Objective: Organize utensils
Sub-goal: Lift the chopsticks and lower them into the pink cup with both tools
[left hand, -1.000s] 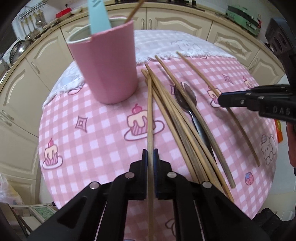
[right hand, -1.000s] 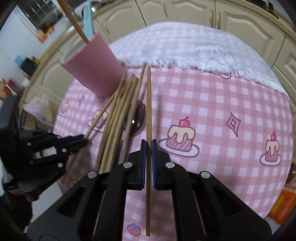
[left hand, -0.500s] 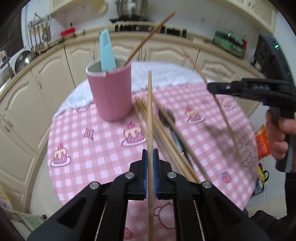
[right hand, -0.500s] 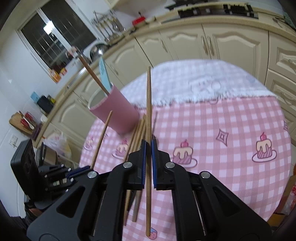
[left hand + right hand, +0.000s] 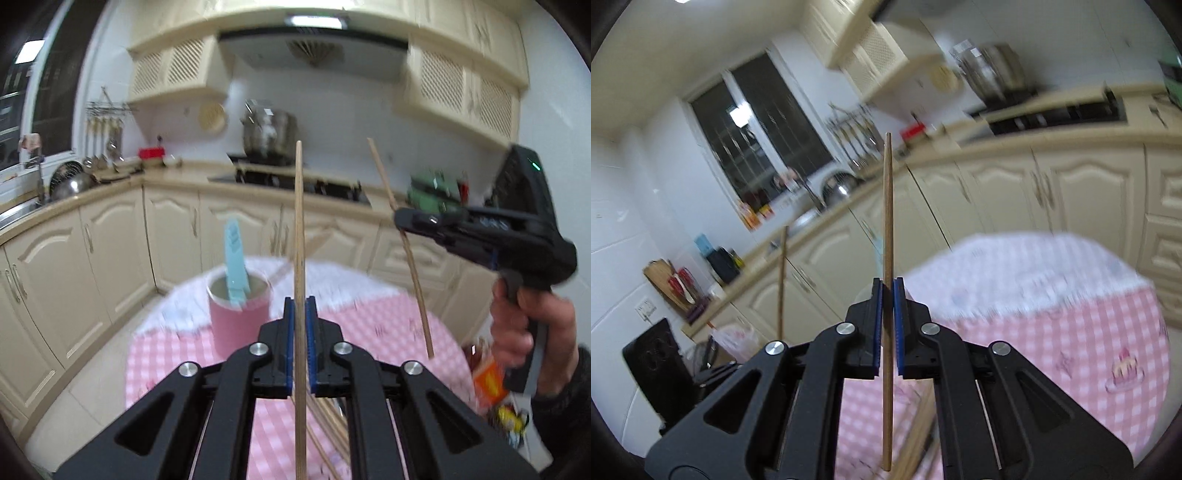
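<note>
My left gripper (image 5: 300, 310) is shut on a wooden chopstick (image 5: 299, 221) and holds it upright, high above the table. My right gripper (image 5: 887, 295) is shut on another wooden chopstick (image 5: 887, 206), also upright; it shows in the left wrist view (image 5: 400, 221) at the right with its chopstick (image 5: 413, 258). A pink cup (image 5: 238, 317) with a light blue utensil (image 5: 235, 258) in it stands on the pink checked tablecloth (image 5: 373, 328), below and left of my left gripper. Several chopsticks (image 5: 328, 424) lie on the table under the left gripper.
Cream kitchen cabinets (image 5: 110, 251) and a countertop ring the round table. A stove with a large steel pot (image 5: 267, 133) is at the back. A sink with a dish rack (image 5: 70, 181) is at the left. Colourful packets (image 5: 491, 380) lie beyond the table's right edge.
Both grippers have risen and tilted up with their chopsticks, from table level to well above the cup. The table and cup now look smaller and lower in both views.
</note>
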Motion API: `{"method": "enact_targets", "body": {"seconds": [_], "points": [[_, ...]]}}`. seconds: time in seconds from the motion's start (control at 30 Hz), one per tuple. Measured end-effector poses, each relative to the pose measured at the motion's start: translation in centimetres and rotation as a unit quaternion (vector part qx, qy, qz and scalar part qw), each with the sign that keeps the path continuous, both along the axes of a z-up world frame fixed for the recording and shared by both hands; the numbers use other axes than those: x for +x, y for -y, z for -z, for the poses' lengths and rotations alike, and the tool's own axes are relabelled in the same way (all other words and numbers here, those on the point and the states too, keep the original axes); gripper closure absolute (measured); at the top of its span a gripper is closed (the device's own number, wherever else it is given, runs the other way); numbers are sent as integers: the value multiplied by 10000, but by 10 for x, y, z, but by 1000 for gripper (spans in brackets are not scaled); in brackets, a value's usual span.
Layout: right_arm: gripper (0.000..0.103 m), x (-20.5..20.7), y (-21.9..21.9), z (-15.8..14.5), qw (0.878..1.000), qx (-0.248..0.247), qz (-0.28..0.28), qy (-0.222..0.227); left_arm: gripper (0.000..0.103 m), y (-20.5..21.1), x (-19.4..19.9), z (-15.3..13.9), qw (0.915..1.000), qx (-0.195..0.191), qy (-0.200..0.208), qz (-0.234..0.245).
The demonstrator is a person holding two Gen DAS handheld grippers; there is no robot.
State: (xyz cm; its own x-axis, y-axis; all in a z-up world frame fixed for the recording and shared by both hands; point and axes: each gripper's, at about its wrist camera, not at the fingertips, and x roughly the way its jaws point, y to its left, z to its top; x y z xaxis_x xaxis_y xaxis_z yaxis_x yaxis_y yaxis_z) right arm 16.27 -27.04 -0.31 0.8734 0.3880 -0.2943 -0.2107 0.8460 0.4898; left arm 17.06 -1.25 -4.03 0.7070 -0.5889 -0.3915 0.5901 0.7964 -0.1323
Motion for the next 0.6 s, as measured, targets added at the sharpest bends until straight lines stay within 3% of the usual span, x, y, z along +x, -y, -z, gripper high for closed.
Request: {"method": "enact_targets", "body": {"seconds": [0.17, 0.27, 0.6], "points": [[97, 29, -35, -35, 9979, -185, -99, 614, 98, -10, 34, -33, 9975, -597, 299, -250], [97, 50, -46, -40, 9971, -203, -76, 726, 98, -10, 56, -49, 9942, -914, 441, -362], [97, 109, -69, -23, 9957, -437, 297, 765, 98, 5, 115, -58, 9895, -1131, 627, -652]]}}
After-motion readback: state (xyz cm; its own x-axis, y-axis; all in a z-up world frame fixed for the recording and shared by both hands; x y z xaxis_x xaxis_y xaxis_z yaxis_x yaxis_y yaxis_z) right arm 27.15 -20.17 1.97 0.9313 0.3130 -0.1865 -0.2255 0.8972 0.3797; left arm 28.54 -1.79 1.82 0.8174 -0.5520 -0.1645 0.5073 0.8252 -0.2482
